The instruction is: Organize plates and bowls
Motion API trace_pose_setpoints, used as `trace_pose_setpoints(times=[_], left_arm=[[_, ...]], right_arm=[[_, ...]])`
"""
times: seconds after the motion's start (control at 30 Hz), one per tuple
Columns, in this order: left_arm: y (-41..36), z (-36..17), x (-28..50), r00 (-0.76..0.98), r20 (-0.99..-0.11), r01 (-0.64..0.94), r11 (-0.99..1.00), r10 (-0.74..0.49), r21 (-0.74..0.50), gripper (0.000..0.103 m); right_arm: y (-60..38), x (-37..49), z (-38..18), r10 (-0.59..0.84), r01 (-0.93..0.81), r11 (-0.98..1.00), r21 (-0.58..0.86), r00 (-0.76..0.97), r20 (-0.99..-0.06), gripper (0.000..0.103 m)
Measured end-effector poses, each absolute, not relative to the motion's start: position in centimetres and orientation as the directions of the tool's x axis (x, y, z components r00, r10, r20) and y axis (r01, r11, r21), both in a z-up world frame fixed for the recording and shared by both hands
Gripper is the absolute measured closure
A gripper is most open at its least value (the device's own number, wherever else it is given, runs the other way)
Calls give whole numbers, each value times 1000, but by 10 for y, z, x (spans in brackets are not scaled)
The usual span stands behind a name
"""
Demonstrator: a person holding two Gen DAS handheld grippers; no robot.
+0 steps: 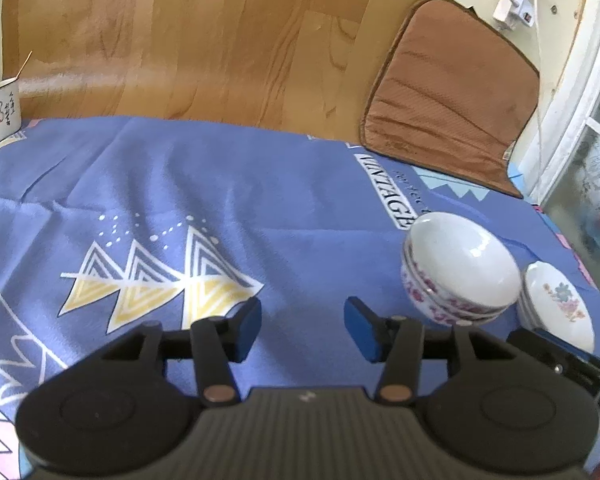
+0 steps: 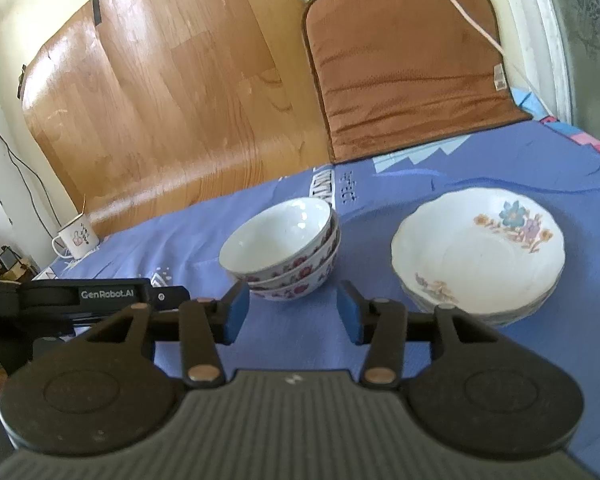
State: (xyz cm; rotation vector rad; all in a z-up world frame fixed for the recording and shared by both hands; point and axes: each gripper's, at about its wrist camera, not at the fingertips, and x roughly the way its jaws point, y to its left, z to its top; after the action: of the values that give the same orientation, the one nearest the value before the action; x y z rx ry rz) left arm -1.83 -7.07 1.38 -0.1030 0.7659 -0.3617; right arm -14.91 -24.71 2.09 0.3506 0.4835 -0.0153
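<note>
Bowls (image 2: 284, 248): three nested, white with purple flowers outside; centre of my right view, just beyond my fingertips.
Plates (image 2: 480, 256): stacked, scalloped, floral; right of the bowls, close but apart.
Handling: glazed china, I judge it stiff, slick, breakable; best pinched at the rim.
Right gripper (image 2: 292, 314): released, nothing between its pads.
Left gripper (image 1: 302, 330): released, over bare tablecloth (image 1: 180, 184).
Mug (image 2: 78, 238): far left.

Home, tablecloth (image 1: 260, 208), enamel mug (image 2: 76, 238), seat cushion (image 2: 404, 64)
</note>
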Motion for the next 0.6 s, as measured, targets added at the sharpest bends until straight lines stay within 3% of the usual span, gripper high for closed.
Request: trace_pose_setpoints(times=[0.37,0.6], left_arm=[[-70,-6,-23,739,-602,292,949,-303,-120,48],[-66,-8,-30,756,-560,323,937,-338,-129,42]], right_arm=[[-251,-146,18,71,110,933,344,879,-472,52],[-264,-145,27,49,127,927,352,891,-451,51]])
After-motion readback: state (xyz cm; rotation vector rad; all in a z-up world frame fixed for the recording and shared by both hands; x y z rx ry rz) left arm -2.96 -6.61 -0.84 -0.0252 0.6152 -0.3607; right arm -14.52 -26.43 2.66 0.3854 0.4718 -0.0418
